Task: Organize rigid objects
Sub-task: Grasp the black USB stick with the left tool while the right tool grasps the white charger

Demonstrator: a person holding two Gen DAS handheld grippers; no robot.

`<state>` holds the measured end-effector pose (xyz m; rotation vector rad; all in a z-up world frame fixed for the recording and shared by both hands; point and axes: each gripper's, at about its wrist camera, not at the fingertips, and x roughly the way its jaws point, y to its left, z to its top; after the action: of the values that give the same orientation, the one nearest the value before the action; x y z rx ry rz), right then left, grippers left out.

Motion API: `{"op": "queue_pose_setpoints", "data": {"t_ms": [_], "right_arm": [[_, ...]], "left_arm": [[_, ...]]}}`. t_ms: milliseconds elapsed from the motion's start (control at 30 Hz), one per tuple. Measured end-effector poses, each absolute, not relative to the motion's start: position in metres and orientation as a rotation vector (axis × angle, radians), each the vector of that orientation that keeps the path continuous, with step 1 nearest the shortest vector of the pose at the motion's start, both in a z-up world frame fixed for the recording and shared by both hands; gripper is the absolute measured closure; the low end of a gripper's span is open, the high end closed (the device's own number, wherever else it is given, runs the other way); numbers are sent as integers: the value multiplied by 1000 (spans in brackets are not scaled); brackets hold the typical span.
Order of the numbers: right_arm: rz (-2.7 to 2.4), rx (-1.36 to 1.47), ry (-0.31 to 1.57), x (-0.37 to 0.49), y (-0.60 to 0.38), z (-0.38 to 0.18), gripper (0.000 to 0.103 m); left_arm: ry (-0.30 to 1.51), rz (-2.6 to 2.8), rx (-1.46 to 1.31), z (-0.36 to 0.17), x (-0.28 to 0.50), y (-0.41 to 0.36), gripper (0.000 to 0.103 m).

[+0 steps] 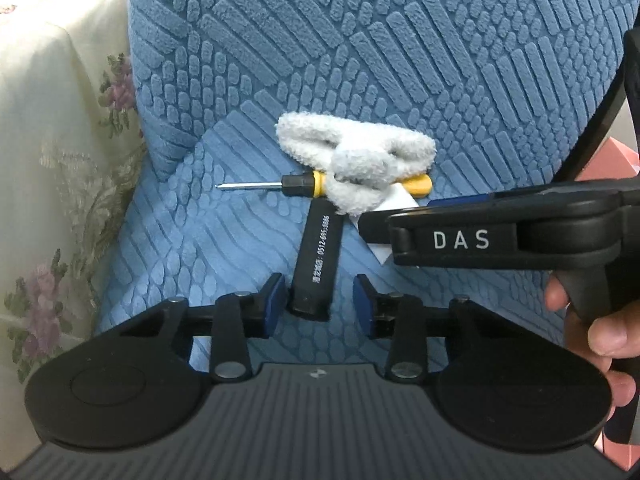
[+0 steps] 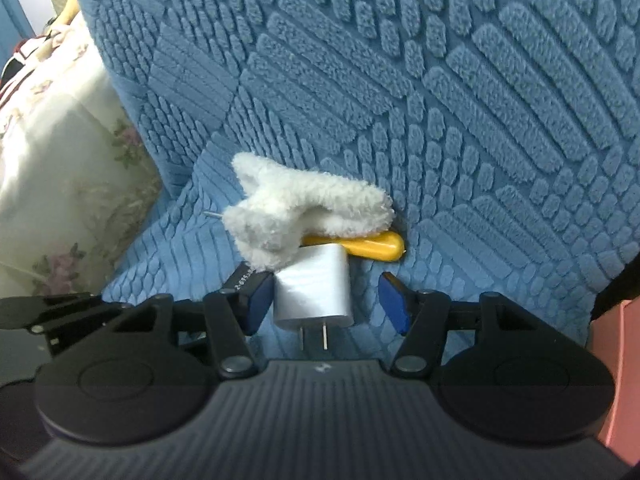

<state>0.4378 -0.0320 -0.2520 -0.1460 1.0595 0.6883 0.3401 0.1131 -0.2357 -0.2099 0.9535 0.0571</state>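
Observation:
On a blue textured sofa seat [image 1: 208,224] lie a yellow-handled screwdriver [image 1: 296,185], a black rectangular bar with white print [image 1: 318,258], a white plug adapter [image 2: 314,288] and a fluffy white cloth [image 1: 360,156] draped over them. My left gripper [image 1: 320,304] is open, its jaws on either side of the near end of the black bar. My right gripper [image 2: 326,304] is open around the white adapter, whose prongs point at the camera. In the left wrist view the right gripper [image 1: 500,236] comes in from the right and hides most of the adapter.
The sofa backrest [image 1: 400,40] rises right behind the objects. A cream floral fabric [image 1: 48,160] lies to the left of the seat. Something pink [image 2: 624,368] shows at the right edge.

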Motion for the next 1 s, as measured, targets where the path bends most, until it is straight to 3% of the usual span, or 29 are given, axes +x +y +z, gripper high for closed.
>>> {"op": "queue_pose_setpoints", "data": {"t_ms": [67, 133, 600, 1000], "right_arm": [[695, -136, 1066, 438, -32, -254, 45], [712, -119, 1077, 436, -34, -254, 56], [638, -134, 1100, 410, -76, -233, 56], [595, -116, 1135, 337, -102, -212, 56]], "left_arm": [[947, 61, -188, -236, 340, 111, 69], [947, 64, -167, -235, 340, 108, 74], [913, 96, -320, -220, 298, 120, 75], [915, 110, -425, -211, 233, 111, 75]]}}
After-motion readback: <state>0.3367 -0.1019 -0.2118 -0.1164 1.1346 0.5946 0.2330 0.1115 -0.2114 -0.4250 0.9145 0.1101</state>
